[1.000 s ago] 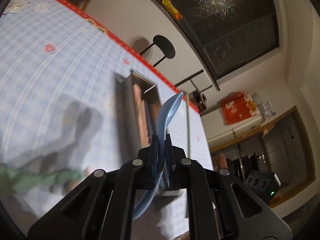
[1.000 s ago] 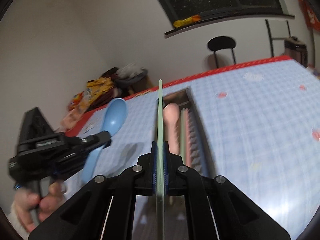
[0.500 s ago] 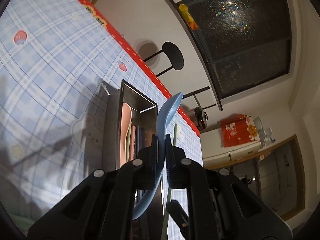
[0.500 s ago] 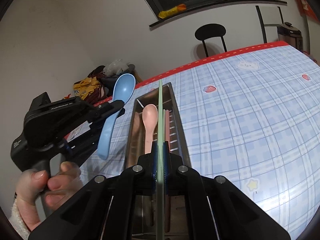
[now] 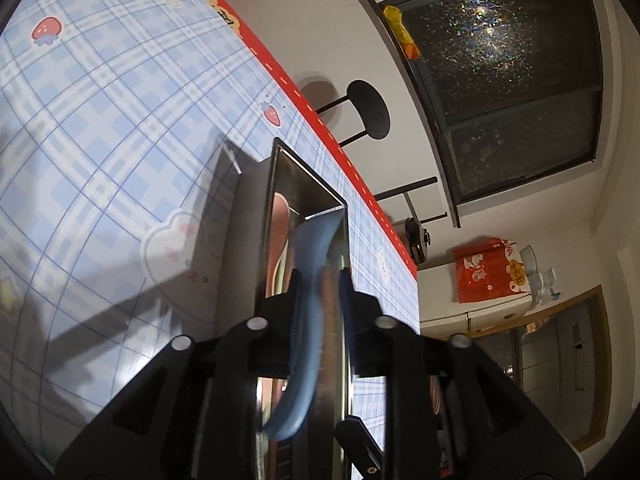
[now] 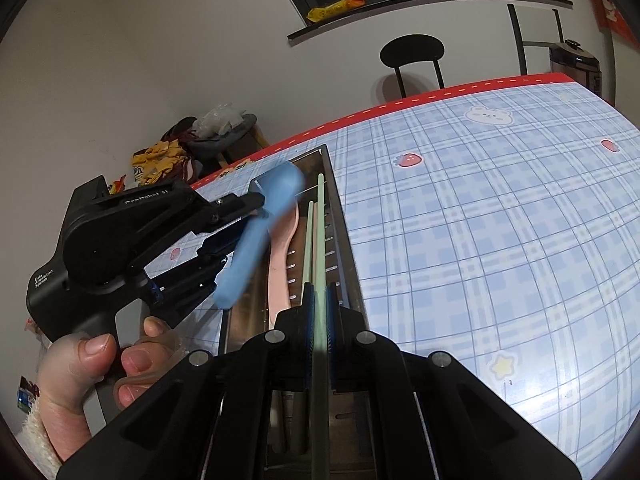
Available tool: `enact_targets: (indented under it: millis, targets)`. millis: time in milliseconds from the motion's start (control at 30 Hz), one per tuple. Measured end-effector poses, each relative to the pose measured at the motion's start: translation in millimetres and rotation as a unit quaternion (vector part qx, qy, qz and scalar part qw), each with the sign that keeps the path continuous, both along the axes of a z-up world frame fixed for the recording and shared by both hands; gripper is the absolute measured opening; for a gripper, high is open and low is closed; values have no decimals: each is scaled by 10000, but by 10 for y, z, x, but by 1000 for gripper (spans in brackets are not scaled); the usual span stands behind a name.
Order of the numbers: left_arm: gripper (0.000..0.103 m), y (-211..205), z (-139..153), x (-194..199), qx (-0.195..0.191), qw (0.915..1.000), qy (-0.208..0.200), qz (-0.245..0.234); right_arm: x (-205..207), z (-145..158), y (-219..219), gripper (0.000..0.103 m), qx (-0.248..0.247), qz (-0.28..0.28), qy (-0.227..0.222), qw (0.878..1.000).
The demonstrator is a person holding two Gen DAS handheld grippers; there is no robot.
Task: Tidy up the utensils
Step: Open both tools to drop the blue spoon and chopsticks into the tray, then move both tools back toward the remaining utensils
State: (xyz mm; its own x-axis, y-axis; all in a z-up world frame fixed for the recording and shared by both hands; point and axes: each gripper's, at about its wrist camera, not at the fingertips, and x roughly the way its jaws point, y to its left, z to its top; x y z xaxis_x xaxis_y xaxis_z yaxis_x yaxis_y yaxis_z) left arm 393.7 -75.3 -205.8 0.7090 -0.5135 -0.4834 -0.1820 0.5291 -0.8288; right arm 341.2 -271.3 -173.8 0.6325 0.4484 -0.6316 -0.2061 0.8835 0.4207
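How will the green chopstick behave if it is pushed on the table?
The green chopstick looks thin and straight, so probably stiff and light. Its smooth surface may slip in the right tongs. Pushed sideways on the table, it would likely roll.

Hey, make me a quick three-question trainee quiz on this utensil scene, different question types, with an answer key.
1. True or false: the pink spoon lies inside the metal tray.
2. Multiple choice: the right hand-held gripper is shut on a) a blue spoon b) a green chopstick c) nothing.
3. Fill in: the blurred utensil between the opening jaws of the left hand-held gripper is the ____ spoon.

Key: 1 true; 2 b; 3 blue.
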Motion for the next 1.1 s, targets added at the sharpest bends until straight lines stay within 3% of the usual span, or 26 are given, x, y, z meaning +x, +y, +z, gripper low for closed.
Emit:
enact_targets:
  millis: [100,333,600,700,933,1100]
  targets:
    - [41,-5,97,-35,210,9997,-144,-43,5,14,-16,7,-7,-37,-14,10000]
    - [55,132,386,-226,502,9979,-399,-14,-68,137,-23,12,-77,-102,-205,9997]
    - [89,542,701,-741,996,9930,-548,318,-285,310,68,79,-432,-219,-582,9971]
    - [97,716,774,-980,1256,9900,-521,362,-402,394,199,95,-762,-214,-762,9939]
    - [97,1160,868,-1588,2102,9763,-386,333,-847,341,569,97,-1012,48,-840,9913]
    - [97,1338,871,-2068,2915,9549,-559,37,-1190,280,749,97,-1245,234,-902,9878]
